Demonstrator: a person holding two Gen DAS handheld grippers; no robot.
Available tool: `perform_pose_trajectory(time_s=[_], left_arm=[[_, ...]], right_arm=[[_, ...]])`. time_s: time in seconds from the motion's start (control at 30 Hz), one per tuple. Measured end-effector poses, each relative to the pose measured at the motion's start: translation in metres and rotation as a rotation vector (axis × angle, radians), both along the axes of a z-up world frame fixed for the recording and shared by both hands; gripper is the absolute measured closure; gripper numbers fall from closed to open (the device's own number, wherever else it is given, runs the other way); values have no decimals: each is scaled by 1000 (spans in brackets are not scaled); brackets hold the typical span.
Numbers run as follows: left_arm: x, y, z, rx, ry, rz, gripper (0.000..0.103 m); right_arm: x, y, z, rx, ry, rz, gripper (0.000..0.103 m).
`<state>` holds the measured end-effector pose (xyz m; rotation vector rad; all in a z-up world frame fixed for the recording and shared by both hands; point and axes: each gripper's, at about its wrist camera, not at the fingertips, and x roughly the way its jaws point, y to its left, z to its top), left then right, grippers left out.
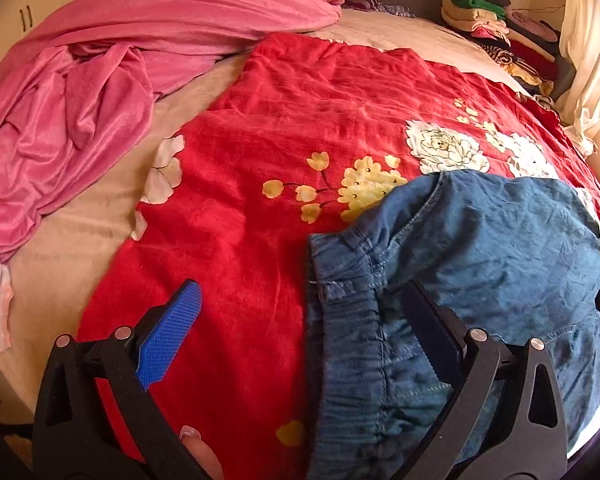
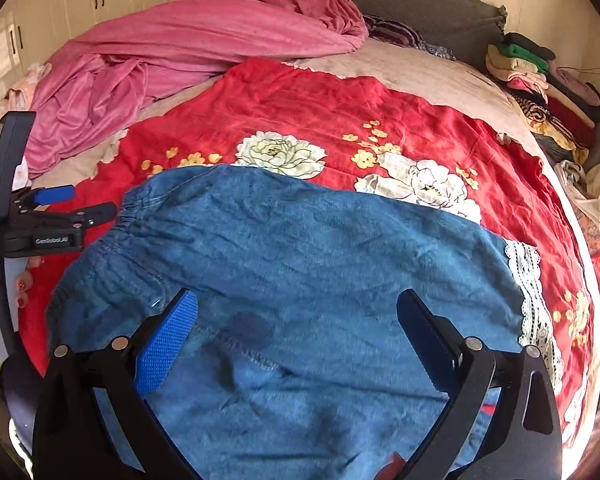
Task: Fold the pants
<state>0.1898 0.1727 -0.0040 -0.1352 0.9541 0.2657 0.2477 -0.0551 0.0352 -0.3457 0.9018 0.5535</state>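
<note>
Red floral blanket [image 2: 300,96] covers most of the bed [image 2: 420,68]. Pink blanket [image 2: 204,36] bunched at far left; stacked clothes [image 2: 540,76] along far right edge. Denim pants [image 2: 300,248] lie flat on the near part of the red blanket, elastic waistband [image 1: 352,344] left, lace hem [image 2: 528,280] right. Left gripper [image 1: 300,320] spread wide, straddling the waistband edge. Right gripper [image 2: 298,324] spread wide over mid-pants, holding nothing.

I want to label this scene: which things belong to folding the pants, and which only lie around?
Belong to the job:
denim pants
left gripper, open
right gripper, open

Only lying around:
red floral blanket
pink blanket
pile of folded clothes
</note>
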Motion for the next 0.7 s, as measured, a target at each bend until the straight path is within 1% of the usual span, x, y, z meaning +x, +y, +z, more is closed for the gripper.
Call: perform_pose_trajectory(time_s=[0.07,0.17,0.2,0.23,0.3,0.37,0.4,0.43,0.47,0.53,0.6,0.63,0.7], left_arm=[[11,6,-6,-9,11,-34,9],[26,9,-16,-39,27,-86,9],[29,9,-18,-58,19,-104,12],[33,8,-21,-78,20,-124,20],[41,6,-26,-118,33,-150,25],[47,2,-31,-135,36,-175,33],[50,1,-34,-143,42,-184,44],[53,1,-36,-152,45,-185,51],[55,0,-37,-150,49,-183,52],[54,-1,-34,-138,44,-185,62],[50,-2,-27,-139,20,-196,69],[47,-3,-23,-135,8,-201,69],[41,-3,-15,-139,-17,-208,70]], right_arm=[[15,7,-4,-37,-6,9,4],[39,17,-9,-50,11,17,4],[46,21,-10,-62,14,20,4],[53,25,-11,-67,13,25,4],[67,32,-13,-59,36,41,4],[80,38,-16,-50,65,56,4],[87,42,-18,-51,76,69,4],[92,45,-21,-58,82,79,4],[97,49,-24,-71,90,93,4],[109,55,-33,-92,109,111,4],[120,60,-41,-97,138,127,4],[124,62,-45,-98,150,140,4],[128,71,-52,-123,146,182,4]])
